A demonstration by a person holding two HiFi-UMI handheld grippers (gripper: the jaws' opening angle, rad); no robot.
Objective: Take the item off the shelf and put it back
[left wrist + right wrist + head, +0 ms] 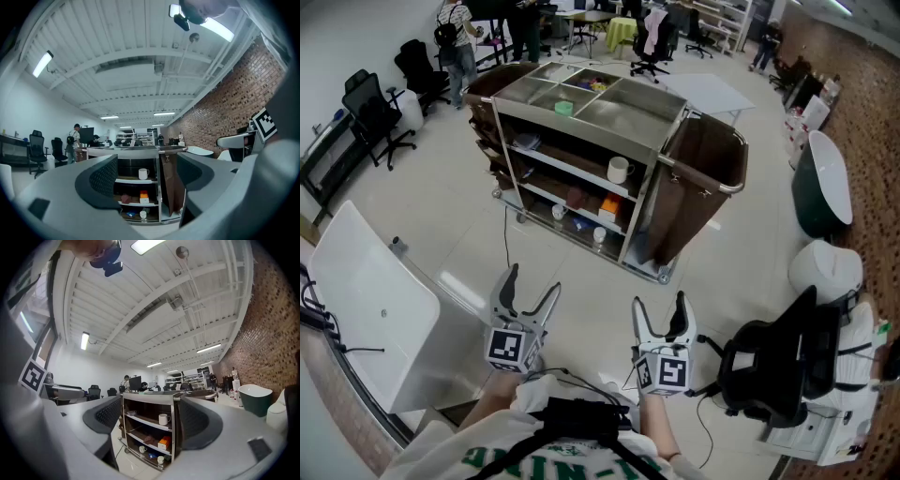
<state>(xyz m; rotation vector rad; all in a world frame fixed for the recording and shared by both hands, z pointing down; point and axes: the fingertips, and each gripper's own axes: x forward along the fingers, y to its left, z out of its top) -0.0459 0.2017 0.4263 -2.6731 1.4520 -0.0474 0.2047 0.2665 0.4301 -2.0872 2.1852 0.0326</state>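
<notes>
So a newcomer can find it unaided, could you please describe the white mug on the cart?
Find the steel service cart with brown bags at its ends. On its upper shelf, at the right end, stands the white mug. It has a handle and sits one shelf above the orange box, well above the smaller cups.

Bottom-shelf things [578, 225] too small; perhaps cups.

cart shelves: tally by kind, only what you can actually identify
white mug: 1
small white cups: 2
orange box: 1
blue item: 1
Total: 5. Other shelf items are too unclear to name.
</notes>
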